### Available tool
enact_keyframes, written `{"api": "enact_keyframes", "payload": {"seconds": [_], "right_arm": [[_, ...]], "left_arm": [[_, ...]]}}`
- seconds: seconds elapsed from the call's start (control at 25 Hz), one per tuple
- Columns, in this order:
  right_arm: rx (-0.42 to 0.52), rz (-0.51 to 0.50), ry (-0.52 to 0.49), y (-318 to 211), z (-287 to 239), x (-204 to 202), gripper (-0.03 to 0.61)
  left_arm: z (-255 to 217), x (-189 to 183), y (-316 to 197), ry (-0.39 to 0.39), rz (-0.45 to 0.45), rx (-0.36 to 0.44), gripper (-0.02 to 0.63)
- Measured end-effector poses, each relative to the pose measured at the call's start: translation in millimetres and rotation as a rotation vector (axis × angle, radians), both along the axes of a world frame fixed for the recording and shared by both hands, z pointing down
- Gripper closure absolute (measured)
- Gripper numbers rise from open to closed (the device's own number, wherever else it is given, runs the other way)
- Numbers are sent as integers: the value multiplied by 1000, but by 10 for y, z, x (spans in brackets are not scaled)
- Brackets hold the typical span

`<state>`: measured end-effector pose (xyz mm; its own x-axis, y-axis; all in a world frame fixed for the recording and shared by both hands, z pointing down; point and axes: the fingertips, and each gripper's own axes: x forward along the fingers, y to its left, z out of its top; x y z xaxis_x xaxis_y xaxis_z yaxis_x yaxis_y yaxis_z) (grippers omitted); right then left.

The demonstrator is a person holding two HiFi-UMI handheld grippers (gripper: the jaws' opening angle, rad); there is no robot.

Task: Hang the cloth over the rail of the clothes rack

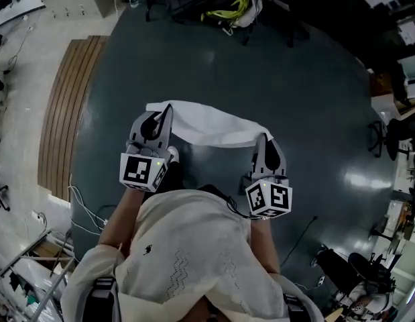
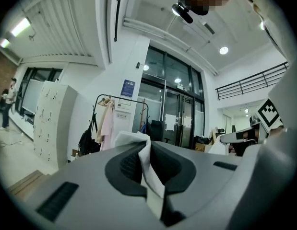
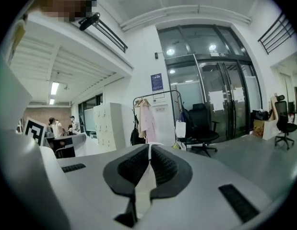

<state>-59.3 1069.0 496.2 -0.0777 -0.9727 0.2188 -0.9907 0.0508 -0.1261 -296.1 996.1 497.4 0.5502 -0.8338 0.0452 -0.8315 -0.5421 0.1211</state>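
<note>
A white cloth (image 1: 210, 125) hangs stretched between my two grippers over the dark floor in the head view. My left gripper (image 1: 161, 113) is shut on the cloth's left end, and a fold of cloth (image 2: 147, 164) shows pinched between its jaws. My right gripper (image 1: 263, 140) is shut on the right end, with cloth (image 3: 145, 186) between its jaws. The clothes rack (image 2: 120, 120) stands far ahead by the glass doors, with garments hanging on it; the right gripper view shows the rack (image 3: 155, 116) too.
A dark round floor area (image 1: 294, 99) lies below, with wooden decking (image 1: 63, 106) at its left. An office chair (image 3: 204, 128) and white lockers (image 3: 110, 126) stand near the rack. Cables (image 1: 83, 206) trail at the lower left. People stand far off at a counter (image 3: 71, 140).
</note>
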Motion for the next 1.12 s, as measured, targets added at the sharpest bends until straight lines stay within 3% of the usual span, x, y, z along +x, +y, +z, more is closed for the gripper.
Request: {"api": "enact_keyframes", "payload": {"seconds": [0.2,0.6,0.88,1.12], "right_arm": [[12,5,13,-599,-67,-98,554],[-17,-42,-22,-1857,120,-31,554],[14,-84,-32,-3171,205,444,554],[71,-114,-40,-4258,-74,995,554]], "left_arm": [[-114,-83,-544,11,15,37,589],[54,-187,-1652,-44,-57,-18,589],[60,268,-2753,-81,-98,-1,589],[-170,795,-3810,-89,-138,34,589]]}}
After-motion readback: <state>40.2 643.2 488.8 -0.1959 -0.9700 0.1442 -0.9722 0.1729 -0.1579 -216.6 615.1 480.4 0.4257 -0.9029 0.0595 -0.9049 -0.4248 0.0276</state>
